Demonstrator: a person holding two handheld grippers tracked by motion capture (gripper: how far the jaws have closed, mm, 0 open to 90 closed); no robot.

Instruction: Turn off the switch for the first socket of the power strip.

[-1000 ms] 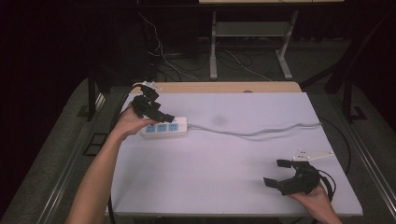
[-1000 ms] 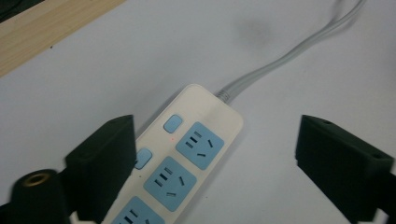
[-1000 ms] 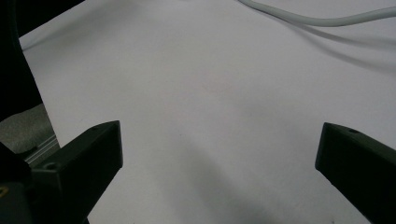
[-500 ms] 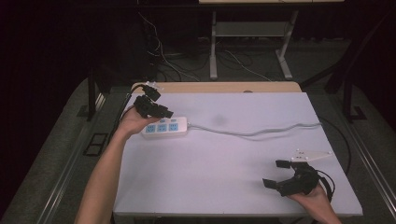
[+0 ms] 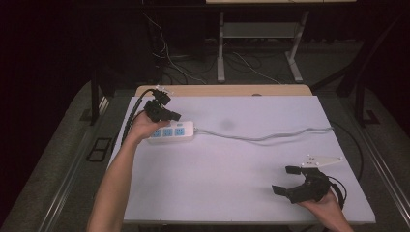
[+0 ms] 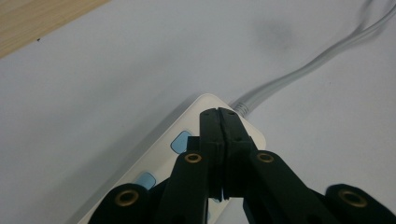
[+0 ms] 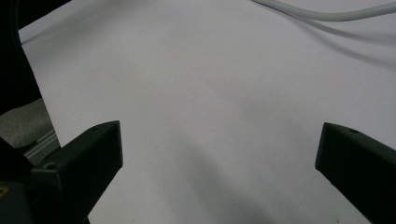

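1. Power strip (image 5: 170, 131) is lying at the far left of the white worktop (image 5: 232, 179), its grey cord (image 5: 270, 137) trailing off to the right across the surface
2. Left gripper (image 5: 161, 110) is hovering right over the strip, with its jaws pressed together and nothing between them; in the left gripper view the joined tips (image 6: 219, 116) are sitting above the cord end of the strip (image 6: 187, 154), beside the blue buttons (image 6: 181, 141)
3. Right gripper (image 5: 290, 180) is resting well apart at the near right corner, its jaws standing wide apart over bare worktop, as the right gripper view is also showing
4. Step in hand is looking like a press or nudge on the strip with the closed tips, perhaps toward a switch; contact itself is not readable
5. Next move is calling for a steady downward or sideways push, keeping the tips centred so the strip is not skidding or twisting on the smooth surface
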